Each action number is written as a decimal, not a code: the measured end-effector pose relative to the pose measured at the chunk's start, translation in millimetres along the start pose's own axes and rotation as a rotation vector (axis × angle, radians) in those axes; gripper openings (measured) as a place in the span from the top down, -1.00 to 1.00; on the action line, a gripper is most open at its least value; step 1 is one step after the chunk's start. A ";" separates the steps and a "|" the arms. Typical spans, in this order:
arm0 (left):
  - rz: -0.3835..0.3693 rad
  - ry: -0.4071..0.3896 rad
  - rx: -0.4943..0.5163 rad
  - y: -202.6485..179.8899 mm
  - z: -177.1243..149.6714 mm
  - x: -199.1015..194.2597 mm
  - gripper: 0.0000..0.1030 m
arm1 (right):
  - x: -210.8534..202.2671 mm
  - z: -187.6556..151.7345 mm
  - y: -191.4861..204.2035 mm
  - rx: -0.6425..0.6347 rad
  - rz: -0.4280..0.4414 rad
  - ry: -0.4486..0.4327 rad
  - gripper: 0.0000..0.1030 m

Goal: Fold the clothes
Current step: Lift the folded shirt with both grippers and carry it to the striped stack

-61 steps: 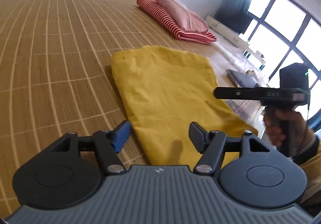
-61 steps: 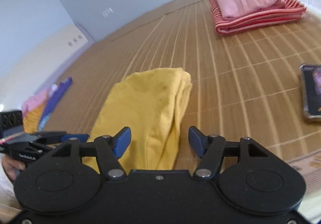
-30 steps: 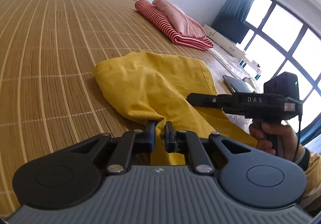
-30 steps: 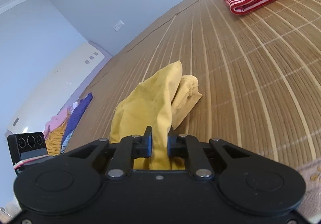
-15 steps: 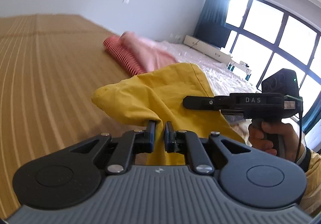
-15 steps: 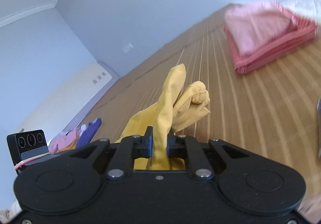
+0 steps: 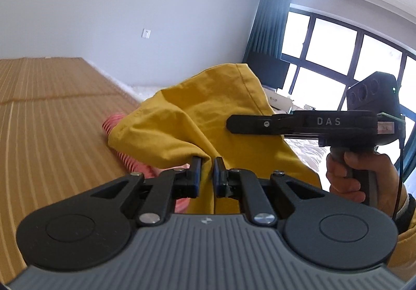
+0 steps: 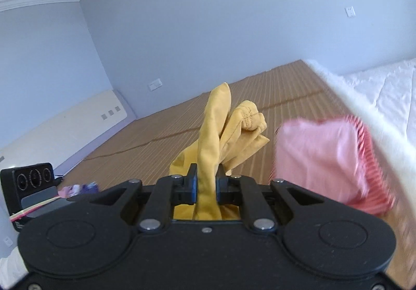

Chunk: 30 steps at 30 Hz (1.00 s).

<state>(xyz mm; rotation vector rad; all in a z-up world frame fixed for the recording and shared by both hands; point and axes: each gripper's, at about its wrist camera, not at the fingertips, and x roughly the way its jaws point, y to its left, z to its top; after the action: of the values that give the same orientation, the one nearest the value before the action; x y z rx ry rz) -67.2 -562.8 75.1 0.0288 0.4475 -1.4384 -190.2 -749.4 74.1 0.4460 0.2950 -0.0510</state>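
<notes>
With both tools raised off the bed, my left hand-held gripper (image 7: 206, 173) sits at the bottom centre of its own view, its fingers drawn close and pinching a fold of the yellow garment (image 7: 202, 118) between the pads. The cloth rises from that pinch and spreads up through the middle of the frame, with a stitched hem running along its upper right edge. At the right of the same view I see my right hand (image 7: 356, 175) wrapped around a grip, knuckles facing the camera, holding its tool level so that the long black bar points left across the cloth.

In the right wrist view, my right hand-held gripper (image 8: 206, 180) is low in the centre, likewise squeezed onto the yellow garment (image 8: 215, 134). The fabric stands up from the pads as a narrow vertical ridge, and a gathered, bunched end droops to the right just behind it. The garment hangs in the air between the two tools.

Beyond the cloth, a folded pink garment (image 8: 317, 154) lies on a red striped one (image 8: 369, 160) at the right of the frame, blurred. They rest on the bamboo mat (image 8: 273, 92) that covers the bed. Farther off, at the upper right of the left wrist view, a large window (image 7: 332, 56) with a dark blue curtain (image 7: 270, 30).
</notes>
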 end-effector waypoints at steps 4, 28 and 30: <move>0.010 -0.005 -0.012 12.4 28.9 43.9 0.77 | 21.7 34.3 -34.0 0.017 -0.001 -0.011 0.74; 0.107 -0.007 0.015 87.8 17.2 143.9 0.63 | 92.3 21.5 -218.0 0.209 -0.300 -0.021 0.03; 0.088 -0.023 0.042 82.0 24.7 136.2 0.53 | 76.0 26.2 -205.9 0.173 -0.311 -0.070 0.05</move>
<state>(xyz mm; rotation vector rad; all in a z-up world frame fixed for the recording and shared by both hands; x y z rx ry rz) 27.0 -686.8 34.8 0.0649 0.3922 -1.3607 -133.7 -945.2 -11.5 0.5653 0.2901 -0.3970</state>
